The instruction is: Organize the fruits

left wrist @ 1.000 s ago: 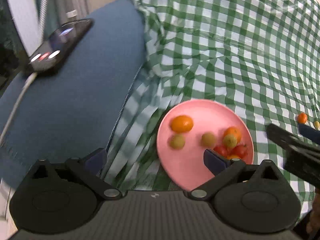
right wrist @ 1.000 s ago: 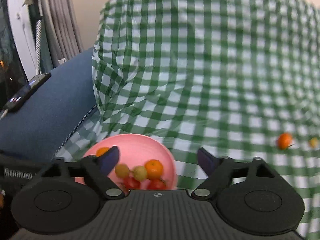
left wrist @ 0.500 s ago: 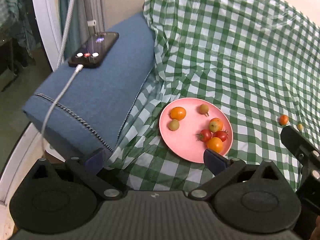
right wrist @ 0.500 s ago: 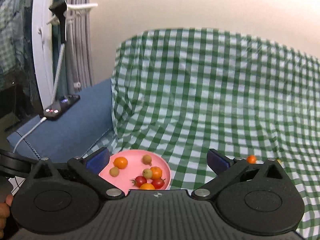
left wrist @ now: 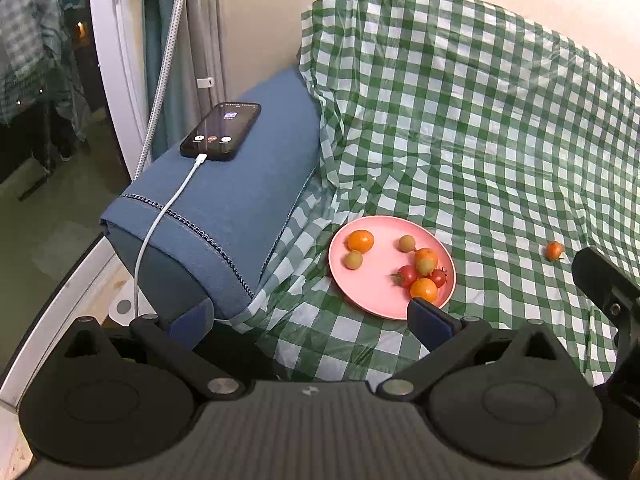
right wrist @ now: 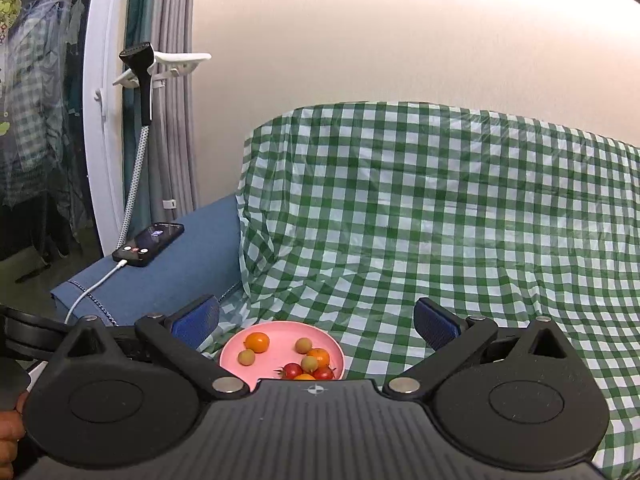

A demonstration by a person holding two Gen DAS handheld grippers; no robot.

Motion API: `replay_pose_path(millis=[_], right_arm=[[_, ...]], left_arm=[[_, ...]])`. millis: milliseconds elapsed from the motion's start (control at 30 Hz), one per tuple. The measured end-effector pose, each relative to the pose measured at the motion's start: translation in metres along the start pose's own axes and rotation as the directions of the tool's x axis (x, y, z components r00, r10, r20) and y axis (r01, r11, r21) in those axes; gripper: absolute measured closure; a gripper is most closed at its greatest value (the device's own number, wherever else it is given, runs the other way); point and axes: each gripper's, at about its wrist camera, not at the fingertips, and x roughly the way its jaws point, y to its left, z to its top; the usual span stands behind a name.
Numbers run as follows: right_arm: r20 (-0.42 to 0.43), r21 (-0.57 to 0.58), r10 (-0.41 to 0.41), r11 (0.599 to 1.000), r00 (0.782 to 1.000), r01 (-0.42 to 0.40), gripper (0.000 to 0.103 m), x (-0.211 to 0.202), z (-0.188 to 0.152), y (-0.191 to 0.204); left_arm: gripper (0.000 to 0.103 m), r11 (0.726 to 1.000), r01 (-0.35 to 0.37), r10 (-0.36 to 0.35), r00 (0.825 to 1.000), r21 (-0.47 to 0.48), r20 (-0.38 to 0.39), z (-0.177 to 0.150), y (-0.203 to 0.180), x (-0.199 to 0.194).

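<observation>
A pink plate [left wrist: 372,292] [right wrist: 276,330] lies on the green checked cloth [left wrist: 480,140] and holds several small fruits: orange ones, red tomatoes and greenish ones. One loose orange fruit [left wrist: 554,250] sits on the cloth to the plate's right. My left gripper [left wrist: 308,320] hangs open, above and in front of the plate, with nothing between its fingers. In the right wrist view my right gripper [right wrist: 316,318] is open wide and empty, well back from the plate. Part of the right gripper shows at the right edge of the left wrist view.
A blue armrest [left wrist: 240,200] stands left of the plate, with a phone [left wrist: 222,130] on a white cable [left wrist: 160,220] lying on it. A window frame and curtains are at the far left. The cloth drapes up over the sofa back [right wrist: 440,200]. A hand [right wrist: 8,432] shows at the left edge.
Both grippers have pulled back and up from the plate, so the plate looks smaller and farther. The right gripper's jaws have spread wider. The fruits on the plate have shifted about.
</observation>
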Motion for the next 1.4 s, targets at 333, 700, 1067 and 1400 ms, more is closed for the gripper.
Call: replay_pose_path(millis=[333, 700, 1067, 1400], right_arm=[[0.008, -0.006, 0.006, 1.0, 1.0, -0.006, 0.001, -0.006, 0.0, 0.004], [-0.017, 0.002, -0.01, 1.0, 1.0, 0.01, 0.001, 0.001, -0.001, 0.002], [-0.024, 0.089, -0.101, 0.991, 0.995, 0.103, 0.001, 0.02, -0.01, -0.046], [-0.08, 0.138, -0.281, 0.947, 0.956, 0.289, 0.001, 0.07, -0.032, -0.176]], left_arm=[[0.0, 1.0, -0.003, 0.003, 1.0, -0.001, 0.021, -0.001, 0.003, -0.007], [0.0, 1.0, -0.011, 0.011, 1.0, 0.006, 0.014, 0.0, 0.005, -0.002], [0.0, 0.996, 0.003, -0.002, 1.0, 0.091, -0.018, 0.016, -0.032, 0.025], [0.0, 0.962, 0.192, -0.17, 0.978, 0.193, -0.122, 0.059, -0.154, 0.095]])
